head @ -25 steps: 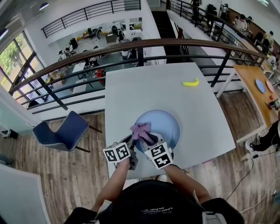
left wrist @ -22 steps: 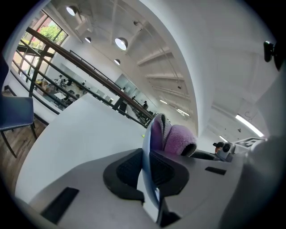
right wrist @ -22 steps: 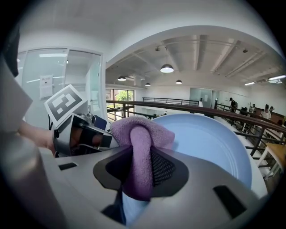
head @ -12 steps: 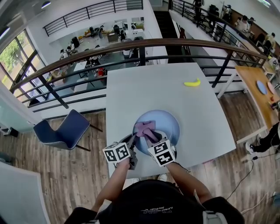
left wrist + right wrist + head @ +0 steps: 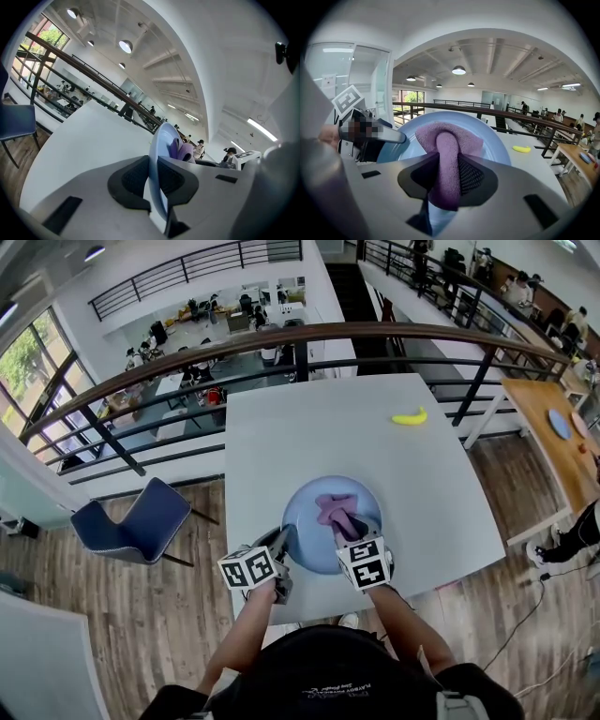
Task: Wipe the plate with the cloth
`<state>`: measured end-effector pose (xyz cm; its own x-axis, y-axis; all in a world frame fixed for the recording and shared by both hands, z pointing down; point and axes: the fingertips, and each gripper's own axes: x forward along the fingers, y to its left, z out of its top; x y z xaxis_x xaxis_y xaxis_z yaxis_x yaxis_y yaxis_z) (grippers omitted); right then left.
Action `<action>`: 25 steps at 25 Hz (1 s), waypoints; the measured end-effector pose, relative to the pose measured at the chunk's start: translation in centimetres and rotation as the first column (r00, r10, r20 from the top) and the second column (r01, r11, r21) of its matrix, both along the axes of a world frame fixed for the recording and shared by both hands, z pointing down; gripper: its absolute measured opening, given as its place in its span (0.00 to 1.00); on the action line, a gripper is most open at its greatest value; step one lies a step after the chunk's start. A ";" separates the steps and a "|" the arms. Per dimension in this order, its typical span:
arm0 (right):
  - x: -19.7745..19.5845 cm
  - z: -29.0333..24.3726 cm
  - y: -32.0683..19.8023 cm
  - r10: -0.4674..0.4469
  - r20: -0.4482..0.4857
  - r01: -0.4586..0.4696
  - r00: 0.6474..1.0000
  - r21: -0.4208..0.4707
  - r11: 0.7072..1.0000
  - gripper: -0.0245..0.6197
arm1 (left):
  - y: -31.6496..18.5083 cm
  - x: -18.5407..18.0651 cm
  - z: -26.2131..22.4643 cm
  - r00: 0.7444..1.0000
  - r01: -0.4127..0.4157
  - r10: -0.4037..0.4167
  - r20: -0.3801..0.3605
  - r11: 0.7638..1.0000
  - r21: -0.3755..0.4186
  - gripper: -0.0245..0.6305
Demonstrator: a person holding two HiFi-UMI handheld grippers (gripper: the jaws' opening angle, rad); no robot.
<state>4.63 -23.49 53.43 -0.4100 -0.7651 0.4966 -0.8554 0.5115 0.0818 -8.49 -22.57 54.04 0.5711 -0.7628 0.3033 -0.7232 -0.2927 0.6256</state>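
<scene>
A pale blue plate [image 5: 305, 521] lies near the front edge of the white table [image 5: 281, 427]. My left gripper [image 5: 284, 542] is shut on the plate's near-left rim [image 5: 157, 154], which runs edge-on between its pads. My right gripper [image 5: 349, 527] is shut on a purple cloth [image 5: 336, 508], whose free end is spread on the plate's right half. In the right gripper view the cloth [image 5: 449, 159] hangs folded between the pads over the plate [image 5: 497, 145], with the left gripper [image 5: 401, 137] on the rim at the left.
A yellow banana [image 5: 410, 416] lies at the table's far right. A railing [image 5: 281, 343] runs behind the table over a lower floor. A blue chair [image 5: 141, 519] stands to the left, and a wooden table [image 5: 553, 427] to the right.
My right gripper has dragged the cloth across the plate from its near-left part to its right half. The left gripper and the plate have stayed put.
</scene>
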 end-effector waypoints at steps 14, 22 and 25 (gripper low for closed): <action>4.0 -0.6 -1.9 0.092 -0.028 -0.092 0.995 0.029 0.995 0.21 | -1.0 -0.6 -0.6 1.000 0.016 -0.016 0.000 1.000 0.017 0.10; -1.2 -3.2 -0.4 -0.017 0.127 0.011 0.992 0.051 0.999 0.21 | -1.8 -1.1 -0.9 0.999 0.041 -0.042 0.010 0.998 0.038 0.09; -4.0 -3.7 0.8 -0.078 0.147 0.073 0.986 0.043 0.996 0.21 | -1.7 -1.1 -1.2 0.999 0.041 -0.042 0.017 0.998 0.043 0.09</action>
<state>0.67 -22.73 49.78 -0.5345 -0.7459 0.3974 -0.8184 0.5742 -0.0231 -9.61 -24.28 52.87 0.5335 -0.7980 0.2801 -0.7461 -0.2880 0.6004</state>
